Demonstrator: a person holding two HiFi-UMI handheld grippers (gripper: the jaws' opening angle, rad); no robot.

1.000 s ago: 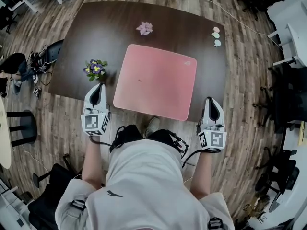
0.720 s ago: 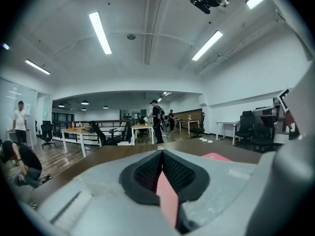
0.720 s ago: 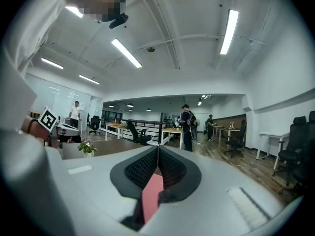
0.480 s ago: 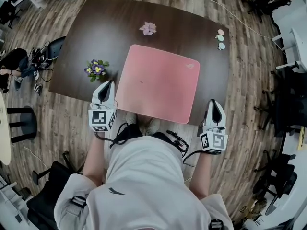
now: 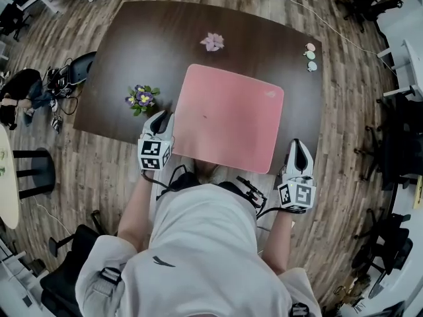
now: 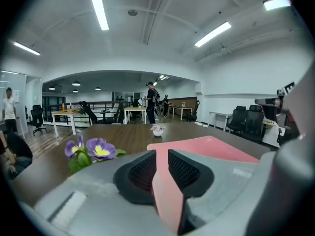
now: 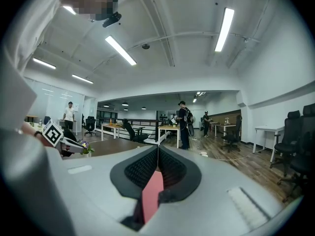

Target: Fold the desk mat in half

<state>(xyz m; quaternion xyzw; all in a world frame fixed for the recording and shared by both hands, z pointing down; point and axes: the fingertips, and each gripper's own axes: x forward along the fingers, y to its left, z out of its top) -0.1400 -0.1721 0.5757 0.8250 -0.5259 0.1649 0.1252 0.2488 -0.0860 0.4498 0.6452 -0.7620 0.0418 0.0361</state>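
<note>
Mat (image 5: 228, 117) lies flat, long axis running left-right.

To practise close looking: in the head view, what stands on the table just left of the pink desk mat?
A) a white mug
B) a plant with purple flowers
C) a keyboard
B: the plant with purple flowers stands on the table, left of the desk mat.
</note>
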